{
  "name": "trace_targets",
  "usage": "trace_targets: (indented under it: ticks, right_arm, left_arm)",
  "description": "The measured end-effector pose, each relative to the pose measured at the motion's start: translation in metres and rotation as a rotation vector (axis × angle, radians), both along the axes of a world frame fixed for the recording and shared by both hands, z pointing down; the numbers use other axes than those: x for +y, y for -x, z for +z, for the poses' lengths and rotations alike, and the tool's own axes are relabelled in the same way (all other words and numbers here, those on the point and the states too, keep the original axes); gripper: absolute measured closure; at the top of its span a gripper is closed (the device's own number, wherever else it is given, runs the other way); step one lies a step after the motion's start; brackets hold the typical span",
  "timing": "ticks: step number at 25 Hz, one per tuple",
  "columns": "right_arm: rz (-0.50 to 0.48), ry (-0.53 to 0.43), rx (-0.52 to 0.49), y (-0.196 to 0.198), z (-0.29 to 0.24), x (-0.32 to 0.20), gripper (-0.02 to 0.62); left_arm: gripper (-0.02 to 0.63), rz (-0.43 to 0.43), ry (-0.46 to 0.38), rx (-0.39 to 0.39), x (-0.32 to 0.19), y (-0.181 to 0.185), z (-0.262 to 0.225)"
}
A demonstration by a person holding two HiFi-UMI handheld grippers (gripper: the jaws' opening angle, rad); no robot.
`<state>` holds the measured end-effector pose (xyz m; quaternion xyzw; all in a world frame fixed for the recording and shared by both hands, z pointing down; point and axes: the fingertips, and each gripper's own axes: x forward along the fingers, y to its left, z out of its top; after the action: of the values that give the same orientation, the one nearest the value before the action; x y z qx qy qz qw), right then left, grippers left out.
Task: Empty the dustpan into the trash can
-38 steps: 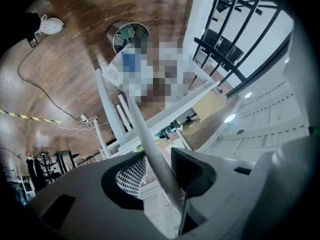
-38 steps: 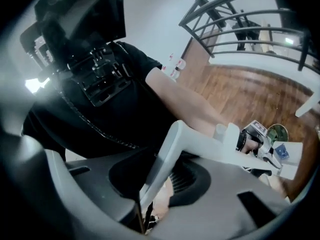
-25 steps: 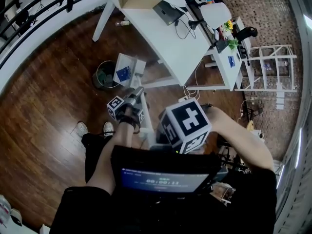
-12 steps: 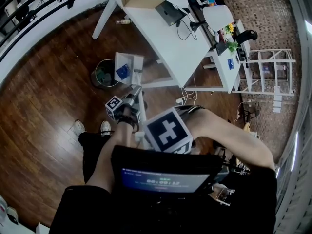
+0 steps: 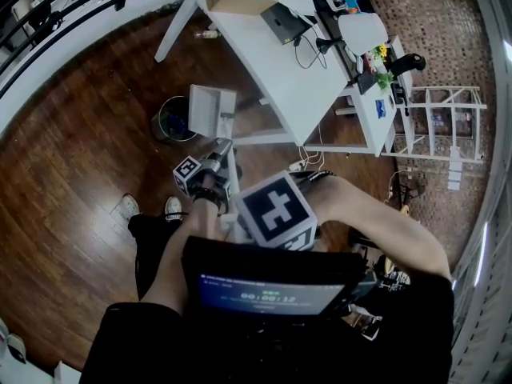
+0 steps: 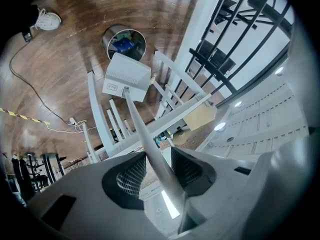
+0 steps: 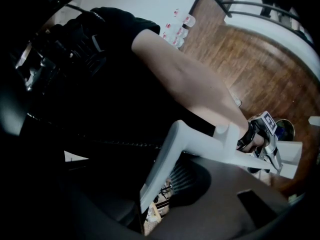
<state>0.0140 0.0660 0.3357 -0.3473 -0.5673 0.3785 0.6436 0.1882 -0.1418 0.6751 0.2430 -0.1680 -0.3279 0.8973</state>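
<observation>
I hold a long white dustpan by its handle with both grippers. Its pan [image 5: 212,110] [image 6: 127,77] hangs tilted at the rim of the round dark trash can [image 5: 170,121] [image 6: 125,43], which has something blue inside. My left gripper [image 5: 222,152] [image 6: 159,166] is shut on the thin shaft [image 6: 142,134], which runs between its ribbed pads. My right gripper, under its marker cube [image 5: 276,212], is shut on the bent grip end of the handle [image 7: 167,156]; only one pad [image 7: 182,181] shows. The left gripper's cube [image 7: 266,121] appears further down the handle.
A white desk [image 5: 288,62] with a laptop and clutter stands just right of the can, its legs [image 6: 97,116] close to the pan. A black railing [image 6: 235,39] runs behind. A wire shelf [image 5: 444,118] stands at the right. Cables [image 6: 30,84] lie on the wood floor. My shoes [image 5: 128,209] are below.
The pan has tipped up over the can: the blue piece that lay in it no longer shows there. The right gripper's cube has shifted left and lower in the head view.
</observation>
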Motion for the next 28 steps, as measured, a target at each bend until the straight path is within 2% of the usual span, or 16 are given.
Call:
trace_targets:
  ticks: [10, 14, 19, 28]
  right_arm:
    - [0.080, -0.014, -0.055, 0.000, -0.007, -0.006, 0.506]
    - [0.112, -0.070, -0.079, -0.018, -0.003, -0.011, 0.508]
    - [0.178, -0.116, -0.142, -0.017, -0.013, -0.010, 0.510]
    - [0.290, -0.178, -0.270, -0.025, -0.035, 0.001, 0.511]
  left_arm:
    - [0.454, 0.007, -0.004, -0.029, -0.008, 0.007, 0.000]
    - [0.453, 0.012, -0.014, -0.049, -0.015, 0.014, -0.003]
    - [0.457, 0.098, -0.100, 0.029, -0.015, 0.016, -0.034]
    - [0.472, 0.155, -0.107, -0.013, -0.019, 0.018, -0.053]
